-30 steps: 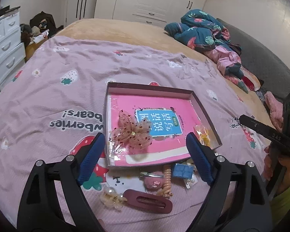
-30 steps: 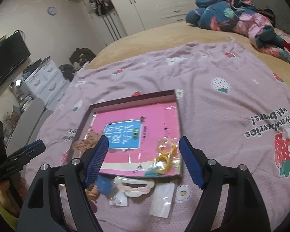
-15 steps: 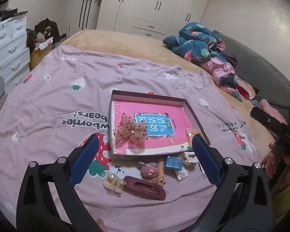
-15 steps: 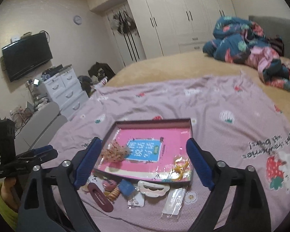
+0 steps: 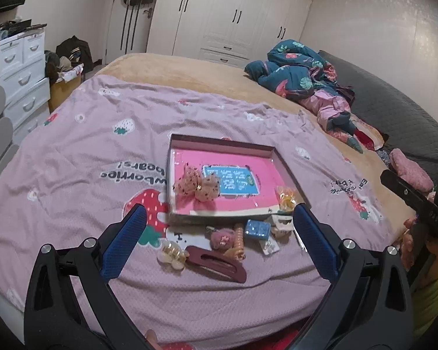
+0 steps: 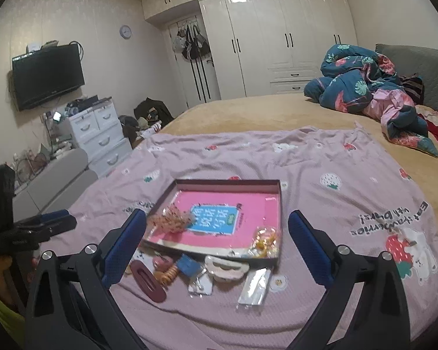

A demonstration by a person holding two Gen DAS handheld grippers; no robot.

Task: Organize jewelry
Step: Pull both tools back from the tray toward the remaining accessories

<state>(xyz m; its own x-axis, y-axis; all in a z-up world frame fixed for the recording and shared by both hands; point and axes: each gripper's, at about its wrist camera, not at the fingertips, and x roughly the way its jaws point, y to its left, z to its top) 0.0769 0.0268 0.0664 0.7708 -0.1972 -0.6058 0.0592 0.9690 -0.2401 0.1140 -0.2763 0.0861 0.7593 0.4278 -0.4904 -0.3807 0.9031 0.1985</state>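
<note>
A shallow box (image 5: 222,141) with a pink liner lies on the bedspread. In it are a pink spotted bow clip (image 5: 196,186) at the left and a yellow piece in a clear bag (image 5: 287,198) at the near right corner. Loose pieces lie before the box: a dark red hair clip (image 5: 216,264), a cream claw clip (image 5: 172,253), an orange spiral tie (image 5: 238,242), a blue square (image 5: 257,229) and a white claw clip (image 6: 226,268). My left gripper (image 5: 219,214) hangs open above them, holding nothing. My right gripper (image 6: 217,217) has its jaws opening, with nothing between them.
The purple strawberry bedspread (image 5: 73,151) covers the near half of the bed, whose front edge is just below the grippers. A rumpled blue and pink quilt (image 5: 306,84) lies at the far right. White drawers (image 6: 102,134) and a grey chair (image 6: 58,175) stand left of the bed.
Both grippers have drawn back and up from the box, so more of the bed and room shows. Their jaws have spread wider. The bow and the yellow piece stay in the box.
</note>
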